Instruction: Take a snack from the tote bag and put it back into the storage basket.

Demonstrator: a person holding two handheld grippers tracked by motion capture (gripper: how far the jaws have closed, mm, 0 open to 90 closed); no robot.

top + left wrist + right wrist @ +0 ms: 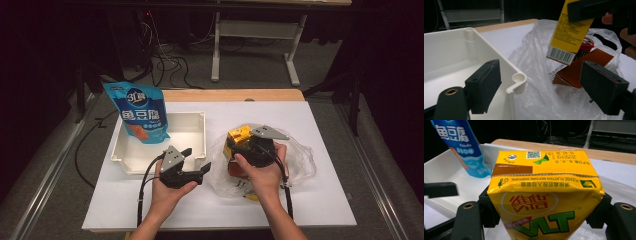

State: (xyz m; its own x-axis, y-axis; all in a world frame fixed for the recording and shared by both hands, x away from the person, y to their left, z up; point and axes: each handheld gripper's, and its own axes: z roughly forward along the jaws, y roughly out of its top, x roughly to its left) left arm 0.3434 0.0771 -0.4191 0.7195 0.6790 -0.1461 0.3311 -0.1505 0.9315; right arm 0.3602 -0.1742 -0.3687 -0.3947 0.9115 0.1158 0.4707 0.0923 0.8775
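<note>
My right gripper (544, 220) clamps the yellow drink carton (544, 192) by its two sides, lifted just above the clear plastic bag (295, 160) on the bench. The white tray (197, 120) lies to its left and slightly farther, so the carton must travel leftward. My left gripper (195, 162) hangs released, empty, at the tray's near right corner.

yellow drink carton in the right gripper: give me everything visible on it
The yellow drink carton is a glossy printed paper box with red characters in a ring, green VLT lettering, a QR code, a date stamp and a barcode panel. It looks intact. The right gripper clamps its two sides, holding it over the clear plastic bag, beside the white tray.
</note>
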